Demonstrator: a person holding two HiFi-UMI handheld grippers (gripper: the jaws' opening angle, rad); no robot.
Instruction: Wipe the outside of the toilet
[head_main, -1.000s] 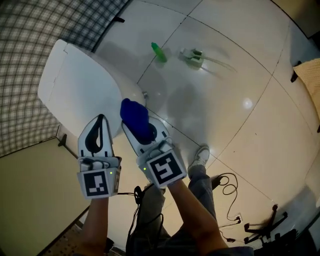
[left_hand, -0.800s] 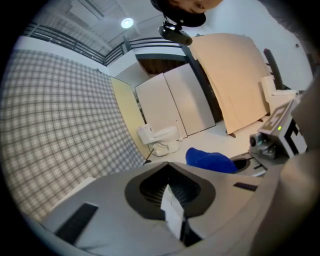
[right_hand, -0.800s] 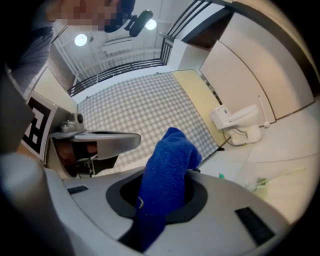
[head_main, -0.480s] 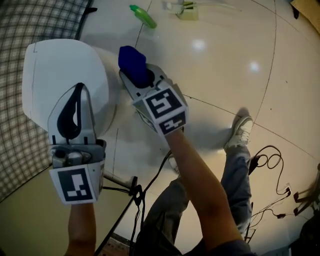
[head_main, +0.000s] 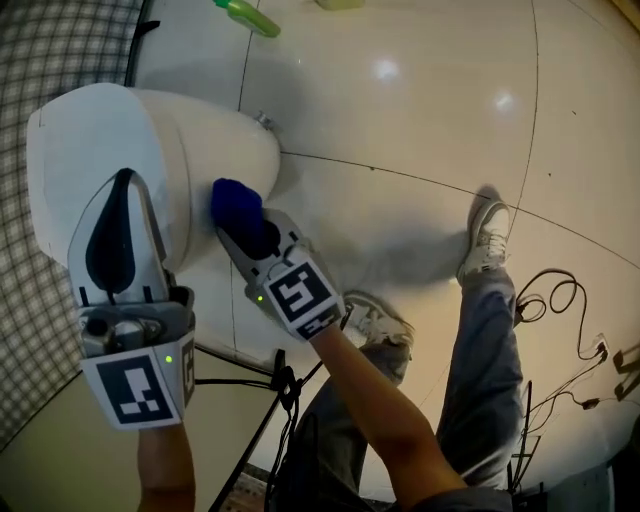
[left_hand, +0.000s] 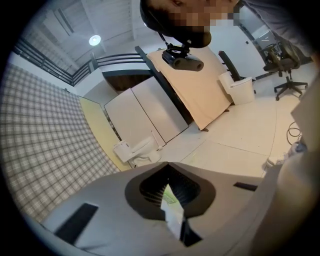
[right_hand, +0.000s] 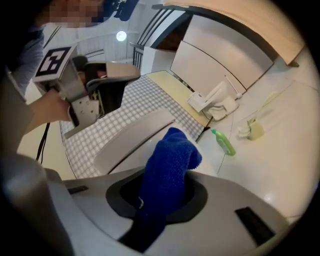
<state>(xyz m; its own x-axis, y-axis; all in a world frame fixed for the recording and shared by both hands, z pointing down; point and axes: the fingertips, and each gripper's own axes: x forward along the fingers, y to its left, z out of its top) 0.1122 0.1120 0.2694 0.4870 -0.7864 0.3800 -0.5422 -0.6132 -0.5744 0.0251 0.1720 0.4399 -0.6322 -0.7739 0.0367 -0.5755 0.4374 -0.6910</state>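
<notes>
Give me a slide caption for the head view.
Right gripper holds a blue cloth beside the toilet; left gripper, shut, hovers over its lid.

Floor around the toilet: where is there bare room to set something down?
The bare tiles between the toilet, the green bottle and the shoe are free. It's crowded beside the toilet, where the right claw holds the blue cloth, and around the cables.

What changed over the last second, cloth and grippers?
The right gripper carried the blue cloth from beside the lid's edge down onto the toilet bowl's outer wall, where it now seems to touch. The head camera shifted too, so the floor looks moved. Unchanged: the right jaws are clamped on the cloth, the left gripper is shut and empty over the lid, and the green bottle lies on the floor.
</notes>
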